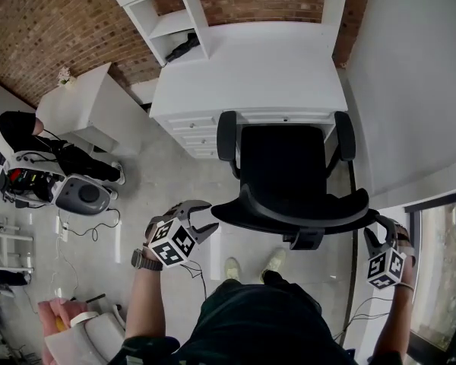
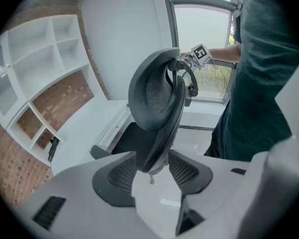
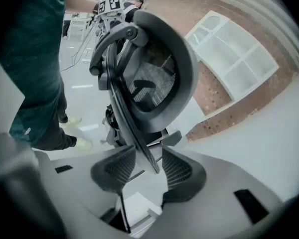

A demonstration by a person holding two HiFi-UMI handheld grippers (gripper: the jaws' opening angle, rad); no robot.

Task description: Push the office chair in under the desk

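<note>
The black office chair point(image 1: 281, 166) faces the white desk point(image 1: 251, 67), its seat front near the drawers. In the head view my left gripper point(image 1: 201, 217) is at the left end of the curved backrest point(image 1: 296, 215) and my right gripper point(image 1: 380, 234) is at the right end. In the left gripper view the backrest point(image 2: 157, 93) runs edge-on down between the jaws of the left gripper point(image 2: 152, 176) and fills the gap between the pads. The right gripper view shows the backrest point(image 3: 154, 73) with its thin edge caught between the pads of the right gripper point(image 3: 147, 171).
White shelving point(image 1: 175, 21) stands on the desk against a brick wall. A low white cabinet point(image 1: 83, 109) and a grey device point(image 1: 83, 195) with cables lie to the left, beside a person in black point(image 1: 30, 139). A white wall point(image 1: 418, 74) and a window point(image 1: 441, 272) close the right side.
</note>
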